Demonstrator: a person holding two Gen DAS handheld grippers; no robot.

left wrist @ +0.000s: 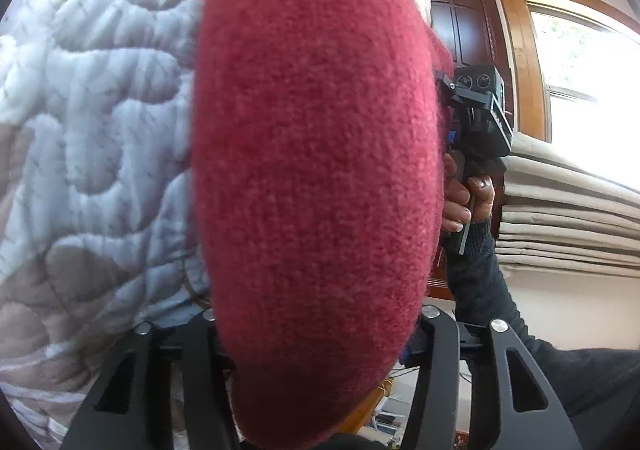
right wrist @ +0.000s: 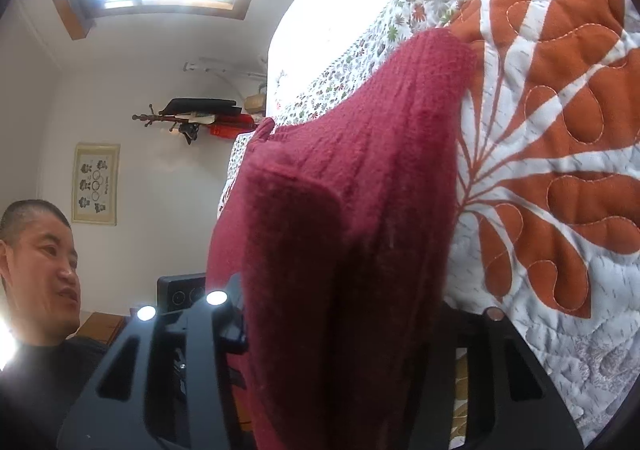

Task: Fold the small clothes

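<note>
Dark red knitted woollen garment (left wrist: pixel 316 170) held up between both grippers, in front of the quilted bedspread.

Left gripper (left wrist: pixel 316 390): jaws clamped on the garment, which fills the centre of the left wrist frame. Right gripper (right wrist: pixel 340 370): jaws clamped on the same garment (right wrist: pixel 352 210), lower centre of the right wrist frame. The white quilted bedspread with orange leaf pattern (right wrist: pixel 560 170) occupies the right of that frame. In the left wrist frame, the person's hand (left wrist: pixel 460 194) grips the right gripper's handle at centre right, and a bright wood-framed window (left wrist: pixel 580 90) sits upper right.

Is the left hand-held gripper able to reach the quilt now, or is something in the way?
Probably not directly: the red knitted garment fills the space between the left hand-held gripper's fingers and hangs before the quilt, so it would touch the quilt first.
</note>
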